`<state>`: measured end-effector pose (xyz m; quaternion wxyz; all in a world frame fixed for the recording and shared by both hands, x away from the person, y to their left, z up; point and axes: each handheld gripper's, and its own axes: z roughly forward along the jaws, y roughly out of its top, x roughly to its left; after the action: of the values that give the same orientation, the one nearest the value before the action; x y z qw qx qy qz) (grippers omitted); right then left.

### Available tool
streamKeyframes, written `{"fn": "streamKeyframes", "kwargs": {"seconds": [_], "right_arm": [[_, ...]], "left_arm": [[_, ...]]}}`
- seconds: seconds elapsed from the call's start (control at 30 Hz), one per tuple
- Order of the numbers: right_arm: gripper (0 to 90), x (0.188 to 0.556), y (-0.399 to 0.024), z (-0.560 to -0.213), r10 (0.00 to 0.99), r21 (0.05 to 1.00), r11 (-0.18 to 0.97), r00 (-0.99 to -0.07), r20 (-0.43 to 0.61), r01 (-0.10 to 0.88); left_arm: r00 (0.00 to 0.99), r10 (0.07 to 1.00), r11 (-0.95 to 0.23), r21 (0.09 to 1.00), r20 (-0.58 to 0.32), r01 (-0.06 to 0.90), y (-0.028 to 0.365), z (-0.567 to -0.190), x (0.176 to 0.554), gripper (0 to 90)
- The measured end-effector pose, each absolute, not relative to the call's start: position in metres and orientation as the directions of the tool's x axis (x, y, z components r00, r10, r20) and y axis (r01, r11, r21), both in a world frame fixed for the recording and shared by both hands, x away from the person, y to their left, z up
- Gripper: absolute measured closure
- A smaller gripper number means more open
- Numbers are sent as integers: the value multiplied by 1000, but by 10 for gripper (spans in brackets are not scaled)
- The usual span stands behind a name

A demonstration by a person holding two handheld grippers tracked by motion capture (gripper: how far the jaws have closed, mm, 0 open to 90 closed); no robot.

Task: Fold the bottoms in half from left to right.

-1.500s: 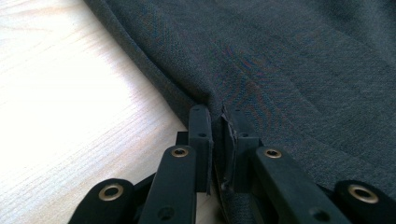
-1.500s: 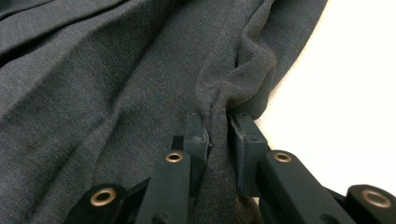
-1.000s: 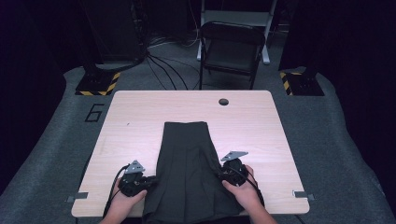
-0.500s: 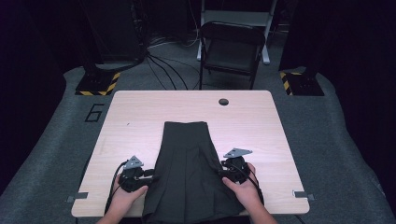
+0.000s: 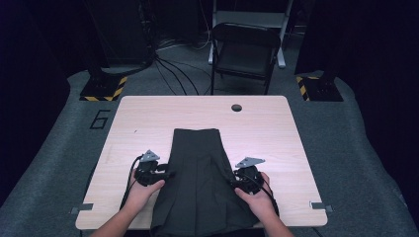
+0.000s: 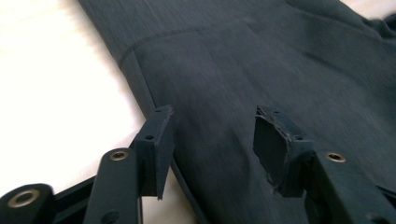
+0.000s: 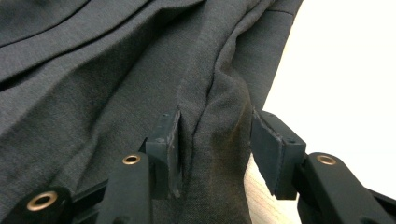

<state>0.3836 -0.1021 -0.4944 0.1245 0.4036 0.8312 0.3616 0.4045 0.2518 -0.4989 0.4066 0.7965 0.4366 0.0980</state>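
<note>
A dark grey pleated garment (image 5: 197,182) lies flat down the middle of a light wooden table (image 5: 143,123), its near end at the front edge. My left gripper (image 5: 170,174) sits at the garment's left edge. In the left gripper view its jaws (image 6: 212,135) have just been opening and stand wide over the cloth (image 6: 261,60), with no pad pressing on it. My right gripper (image 5: 232,180) is at the garment's right edge. Its jaws (image 7: 215,140) have just been opening too. A raised fold of cloth (image 7: 219,116) stands loose between them.
A round hole (image 5: 236,107) is in the table near its far edge. Beyond the table stands a black folding chair (image 5: 244,54). Yellow-and-black striped bases (image 5: 104,89) (image 5: 318,89) and cables lie on the grey floor. Bare wood flanks the garment on both sides.
My left gripper has slid away from the person along the garment's left edge, and its jaws have opened. The right gripper has kept its place, with its jaws wider.
</note>
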Motion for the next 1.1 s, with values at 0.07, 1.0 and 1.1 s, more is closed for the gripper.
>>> {"fn": "streamKeyframes", "kwargs": {"seconds": [0.07,1.0,1.1], "right_arm": [[528,384,-103,-495,758,701,421,-647,76,575],[505,384,-100,-504,763,676,427,-641,86,600],[496,385,-99,-506,764,675,430,-640,82,600]], "left_arm": [[598,780,-289,741,-185,607,250,-499,411,473],[495,848,-219,728,-187,650,227,-504,480,450],[499,849,-231,727,-173,647,228,-505,482,437]]}}
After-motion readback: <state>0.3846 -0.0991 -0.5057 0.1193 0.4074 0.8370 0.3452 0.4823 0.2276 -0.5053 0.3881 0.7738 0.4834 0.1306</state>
